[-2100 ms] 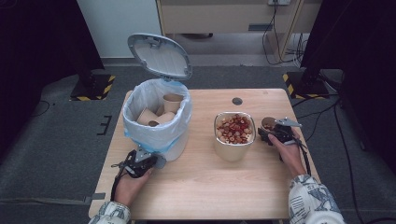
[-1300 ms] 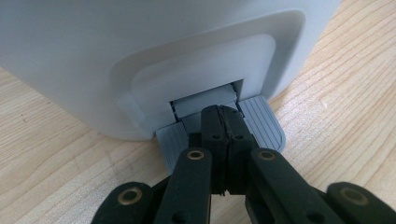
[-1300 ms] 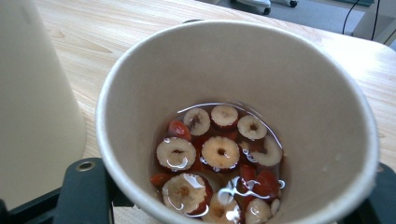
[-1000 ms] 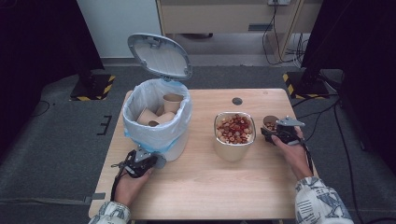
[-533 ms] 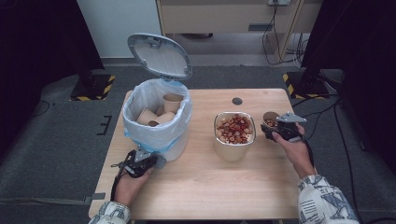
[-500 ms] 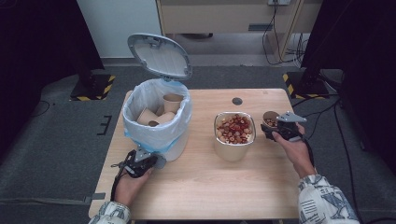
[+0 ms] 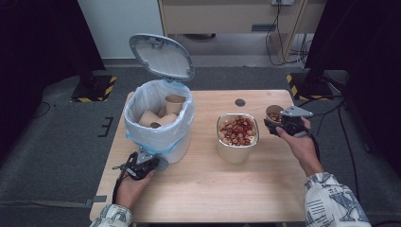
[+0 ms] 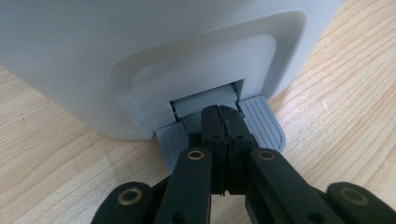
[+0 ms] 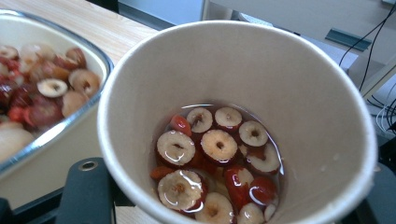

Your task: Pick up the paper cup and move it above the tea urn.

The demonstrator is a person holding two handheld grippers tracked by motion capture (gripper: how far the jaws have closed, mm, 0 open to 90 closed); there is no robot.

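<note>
A white pedal bin (image 7: 158, 125) with a blue liner stands at the table's left, its lid (image 7: 162, 56) tipped up and several paper cups inside. My left gripper (image 7: 150, 163) is shut, its tips (image 8: 223, 116) resting on the grey pedal (image 8: 264, 123) at the bin's base (image 8: 140, 46). At the right, my right gripper (image 7: 276, 124) is shut on a paper cup (image 7: 273, 113) and holds it upright above the table. The cup (image 9: 233, 70) contains sliced red dates in liquid. One black finger (image 9: 88, 191) shows beside its wall.
A metal bowl (image 7: 237, 137) of dates and other fruit sits mid-table, just left of the held cup; its rim (image 9: 93, 112) is close beside the cup. A dark round hole (image 7: 240, 102) marks the far table edge. Bare wood (image 7: 213, 189) lies in front.
My right gripper has lifted the paper cup higher off the table, staying beside the bowl. The left gripper has kept still on the pedal, and the lid stays up.
</note>
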